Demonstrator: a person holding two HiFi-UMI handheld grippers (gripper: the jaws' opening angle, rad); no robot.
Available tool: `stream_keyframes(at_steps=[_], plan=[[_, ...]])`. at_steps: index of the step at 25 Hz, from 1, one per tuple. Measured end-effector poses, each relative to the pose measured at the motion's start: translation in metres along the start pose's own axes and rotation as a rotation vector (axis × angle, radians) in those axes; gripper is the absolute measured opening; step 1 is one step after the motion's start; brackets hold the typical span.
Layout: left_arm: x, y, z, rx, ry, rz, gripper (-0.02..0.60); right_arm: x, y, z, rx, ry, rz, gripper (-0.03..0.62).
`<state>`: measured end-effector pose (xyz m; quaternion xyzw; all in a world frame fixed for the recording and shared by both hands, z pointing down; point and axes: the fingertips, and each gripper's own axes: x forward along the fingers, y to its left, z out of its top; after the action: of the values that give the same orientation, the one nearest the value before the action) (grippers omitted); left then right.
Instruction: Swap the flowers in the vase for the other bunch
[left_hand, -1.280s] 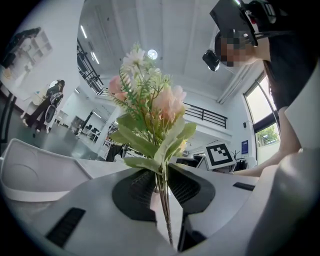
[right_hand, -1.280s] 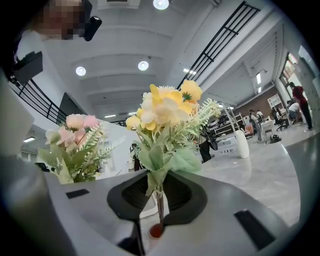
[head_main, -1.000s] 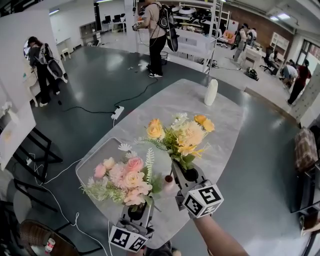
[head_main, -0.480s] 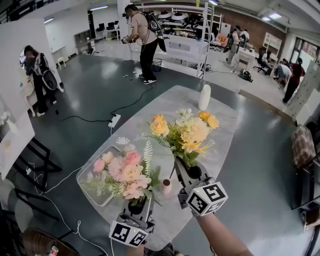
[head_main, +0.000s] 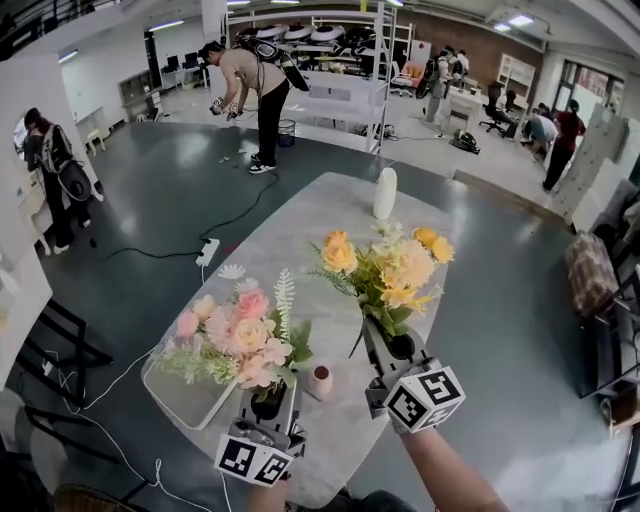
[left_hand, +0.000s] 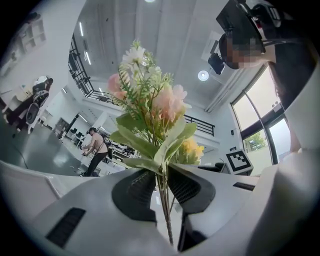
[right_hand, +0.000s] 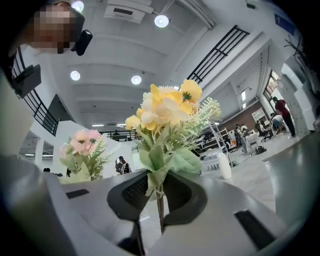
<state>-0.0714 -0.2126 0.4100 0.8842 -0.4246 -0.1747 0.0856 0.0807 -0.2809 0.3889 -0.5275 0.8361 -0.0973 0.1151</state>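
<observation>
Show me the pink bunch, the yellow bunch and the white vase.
pink bunch (head_main: 248, 335), head view, on its central peach bloom.
yellow bunch (head_main: 409, 263), head view, on its pale middle bloom.
white vase (head_main: 385, 193), head view, on its body's middle.

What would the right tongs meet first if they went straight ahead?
Likely nothing close: the right tongs, holding the yellow bunch, aim over the table; the white vase stands slightly right.

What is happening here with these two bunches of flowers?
A person holds a tool in each hand over the marble table. The left tool is shut on the stems of the pink bunch, the right tool on the yellow bunch. Both bunches are in the air; the white vase stands apart at the table's far end.
</observation>
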Motion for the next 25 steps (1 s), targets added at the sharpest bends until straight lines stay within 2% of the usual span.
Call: stream_keyframes(at_steps=[11,25], plan=[[0.014,0.026,0.01,0.006,-0.017,-0.018,0.083,-0.014,-0.011,-0.009,0.02,-0.012,-0.074,0.066],[0.023,0.036,0.014,0.019,-0.027,0.033,0.083,-0.021,-0.022,-0.011,0.051,0.011,-0.06,0.066]])
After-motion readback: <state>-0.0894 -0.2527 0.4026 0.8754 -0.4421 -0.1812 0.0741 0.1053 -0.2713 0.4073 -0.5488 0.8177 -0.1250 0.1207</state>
